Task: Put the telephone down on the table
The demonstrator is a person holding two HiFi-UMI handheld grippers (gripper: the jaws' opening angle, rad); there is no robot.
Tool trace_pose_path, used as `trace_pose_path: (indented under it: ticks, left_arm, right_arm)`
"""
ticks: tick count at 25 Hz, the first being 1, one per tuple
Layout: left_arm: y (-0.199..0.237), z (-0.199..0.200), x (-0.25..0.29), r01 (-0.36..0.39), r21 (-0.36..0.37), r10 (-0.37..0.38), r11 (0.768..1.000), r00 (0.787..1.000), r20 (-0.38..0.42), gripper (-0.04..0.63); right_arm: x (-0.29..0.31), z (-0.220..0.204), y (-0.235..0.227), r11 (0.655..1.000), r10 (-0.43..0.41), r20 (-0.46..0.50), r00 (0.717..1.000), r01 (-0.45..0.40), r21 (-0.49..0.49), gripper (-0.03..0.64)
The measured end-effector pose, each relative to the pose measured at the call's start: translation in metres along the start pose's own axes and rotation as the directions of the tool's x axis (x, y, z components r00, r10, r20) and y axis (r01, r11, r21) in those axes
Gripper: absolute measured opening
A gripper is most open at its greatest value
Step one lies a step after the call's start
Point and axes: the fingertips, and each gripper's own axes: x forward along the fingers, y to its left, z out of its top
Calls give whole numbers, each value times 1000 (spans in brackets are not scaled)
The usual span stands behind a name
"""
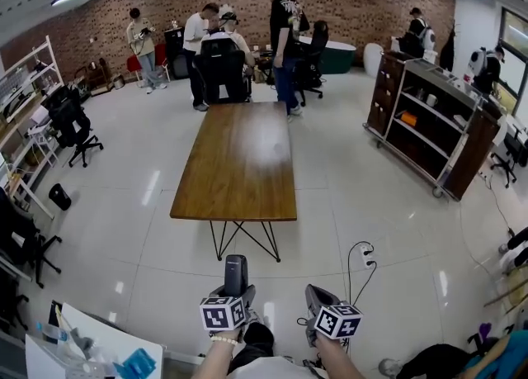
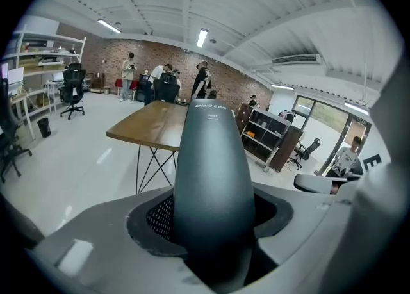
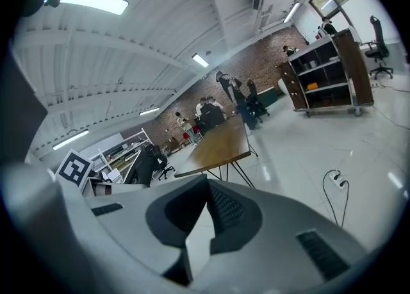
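A long wooden table [image 1: 239,163] on thin black legs stands ahead of me in the middle of the room, with nothing on its top. A dark, rounded telephone handset [image 1: 236,271] stands upright in my left gripper [image 1: 237,288], low in the head view and well short of the table's near end. In the left gripper view the handset [image 2: 213,171] fills the gap between the jaws, which are shut on it. My right gripper [image 1: 318,298] hangs beside it with its tips together [image 3: 207,181] and nothing between them.
Several people and black office chairs stand round the table's far end [image 1: 227,55]. A dark shelving cart [image 1: 429,121] is at the right, white shelves [image 1: 21,113] at the left. A power strip with its cable [image 1: 365,255] lies on the floor near my right side.
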Motion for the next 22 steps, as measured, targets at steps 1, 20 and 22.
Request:
trace_pose_path:
  ticks: [1,20,22]
  left_arm:
    - [1,6,7,5,-2,-5,1000,1000,1,279]
    - [95,128,91,27,-65,-24,998,999,37,279]
    - [107,133,92,21,-63,-19,998,999,39,279]
  right_arm:
    - [6,6,-3,1000,-6,3,1000,6,-4,11]
    - [165,86,25,997,-15,-33,999,13,-79,12]
    - [182,86,37,995,-4,-48,999,-1,-100,12]
